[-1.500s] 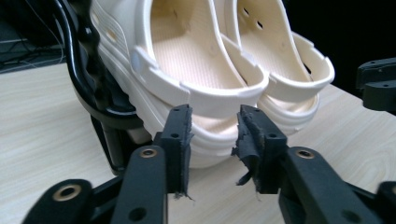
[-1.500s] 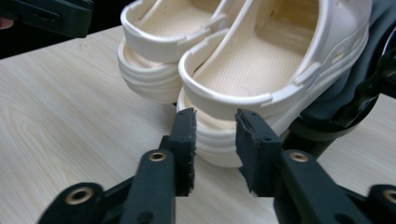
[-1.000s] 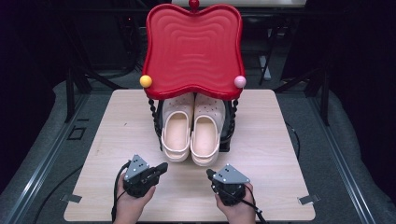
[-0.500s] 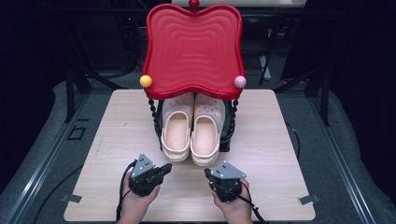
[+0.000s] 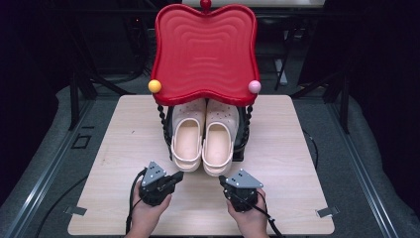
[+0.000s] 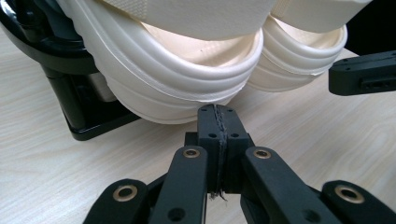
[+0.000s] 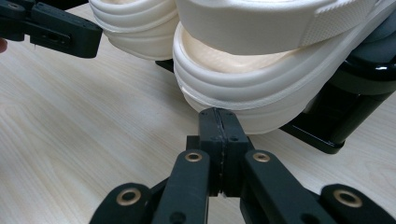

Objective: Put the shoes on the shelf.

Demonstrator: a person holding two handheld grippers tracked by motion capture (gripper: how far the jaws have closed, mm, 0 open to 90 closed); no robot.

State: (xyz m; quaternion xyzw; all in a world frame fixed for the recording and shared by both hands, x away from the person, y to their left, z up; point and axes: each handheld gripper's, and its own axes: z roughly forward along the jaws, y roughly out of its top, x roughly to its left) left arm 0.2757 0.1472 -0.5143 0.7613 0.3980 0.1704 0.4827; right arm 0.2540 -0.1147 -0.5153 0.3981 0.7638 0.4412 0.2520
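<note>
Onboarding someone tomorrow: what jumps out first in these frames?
The big red wavy-edged tray on top of a black rack at the far middle of the wooden table dominates. Under it, a pair of cream clogs sits on the rack with heels toward the person. Nearer, the left gripper and right gripper are shut and empty, each pointed at a clog heel.

A light wooden worktop [image 5: 124,148] stands on a grey floor [image 5: 74,106]. At its far edge a red wavy tray [image 5: 205,49] rises upright, with a yellow ball [image 5: 154,86] and a pink ball [image 5: 254,87] at its lower corners.
</note>
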